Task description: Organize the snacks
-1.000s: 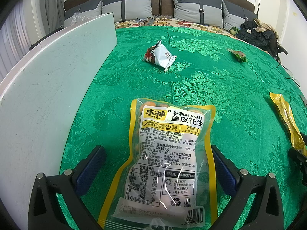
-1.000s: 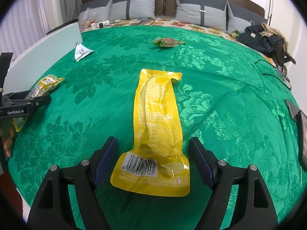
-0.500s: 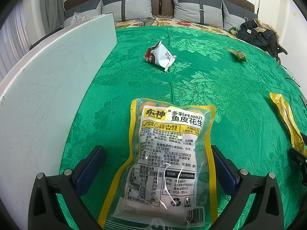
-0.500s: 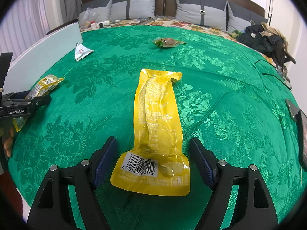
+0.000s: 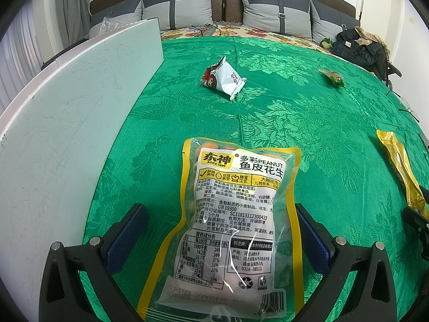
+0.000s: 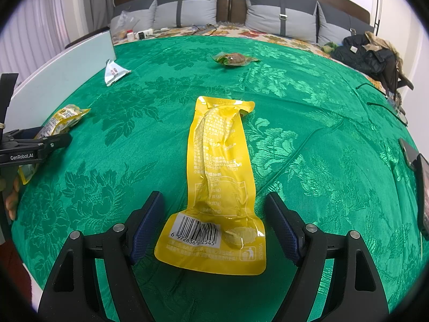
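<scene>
A clear, yellow-edged peanut bag [image 5: 236,220] lies flat on the green bedspread [image 5: 308,123] between the open fingers of my left gripper [image 5: 221,228]; the pads do not touch it. A long yellow pouch [image 6: 219,177] with a barcode lies between the open fingers of my right gripper [image 6: 214,220], apart from the pads. The pouch also shows at the right of the left wrist view [image 5: 402,169]. The peanut bag [image 6: 57,120] and left gripper [image 6: 32,147] show at the left of the right wrist view.
A small white snack packet [image 5: 224,79] and a green packet [image 5: 332,76] lie farther up the bed. A white board [image 5: 67,123] stands along the left edge. Grey pillows [image 5: 276,13] and a dark jacket [image 5: 359,49] are at the back. A dark phone [image 6: 422,185] lies at the right.
</scene>
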